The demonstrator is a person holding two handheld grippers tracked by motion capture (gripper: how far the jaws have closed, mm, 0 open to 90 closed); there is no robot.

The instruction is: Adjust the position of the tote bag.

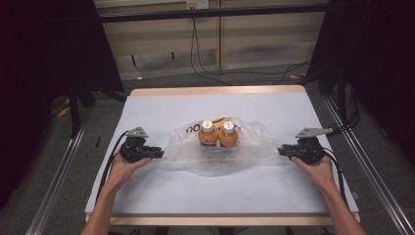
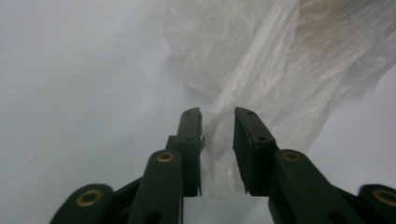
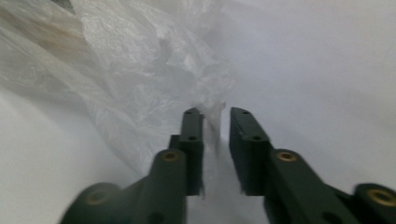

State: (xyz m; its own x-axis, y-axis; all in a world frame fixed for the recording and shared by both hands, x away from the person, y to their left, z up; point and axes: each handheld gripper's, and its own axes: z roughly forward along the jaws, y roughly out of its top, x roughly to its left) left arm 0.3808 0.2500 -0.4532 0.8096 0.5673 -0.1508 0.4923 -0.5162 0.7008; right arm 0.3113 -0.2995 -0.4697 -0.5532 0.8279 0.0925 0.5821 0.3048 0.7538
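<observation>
Fig. legend. Clear plastic bag (image 1: 220, 149) lies crumpled at the centre of the white table (image 1: 161, 191), w/ two orange bottles (image 1: 218, 134), white-capped, standing upright side by side inside it. A person's hands come in from the near edge, one set of tongs per hand, at opposite ends of the bag.

Step in hand (judged): working the bag's two ends, either at the point of gripping them or letting them go; the views don't settle which. Next move, if the aim is to lift or spread the bag, calls for both tongs to pinch film firmly and pull evenly, so the bottles don't tip.

Left tongs (image 1: 157, 152): jaws part-way apart, a narrow gap. In the left gripper view (image 2: 218, 140) a fold of bag film runs between the jaws, lying against the left jaw; pads not pressed together on it, so released, not clamped.

Right tongs (image 1: 285, 152): similar narrow gap. In the right gripper view (image 3: 216, 140) a wisp of film stands between the jaws near the tips; likewise not clenched. Slightly blurred, so contact w/ either pad unclear.
</observation>
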